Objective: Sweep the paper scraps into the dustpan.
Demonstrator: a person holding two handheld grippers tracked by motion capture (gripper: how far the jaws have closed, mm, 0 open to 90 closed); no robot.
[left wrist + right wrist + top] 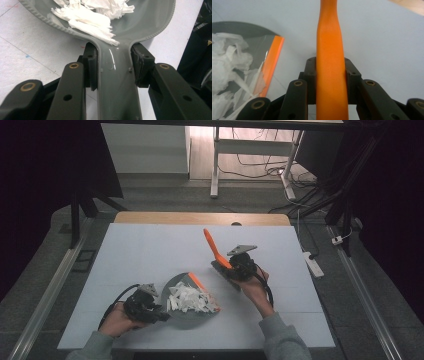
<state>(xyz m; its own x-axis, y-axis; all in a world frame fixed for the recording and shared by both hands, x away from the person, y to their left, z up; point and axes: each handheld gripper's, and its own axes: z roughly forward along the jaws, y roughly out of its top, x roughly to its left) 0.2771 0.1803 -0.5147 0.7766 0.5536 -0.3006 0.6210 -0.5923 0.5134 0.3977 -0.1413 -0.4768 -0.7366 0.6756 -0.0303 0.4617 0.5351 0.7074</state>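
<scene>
At the near left of the table, the left gripper (150, 307) is clamped on the handle of a grey dustpan (192, 320), both pads pressing the handle's sides; the pan lies flat just right of it, heaped with white paper scraps (189, 298) that spill to its orange lip (204, 289). One scrap (110, 40) sits right at the neck where pan meets handle, so any tilt toward the hand would likely slide it out over the back. The pile is loose and high; a jolt or quick lift could scatter it over the table. Right of the pan, the right gripper (235, 267) is closed on an orange-handled brush (216, 251), its handle slanting up and away; the handle looks smooth and tapered, so it might twist or slip in the grip under a hard sweep. The table (150, 245) is pale blue-white with a wooden far edge. Beyond lie grey floor, a white desk frame, tangled cables and a power strip at right.
</scene>
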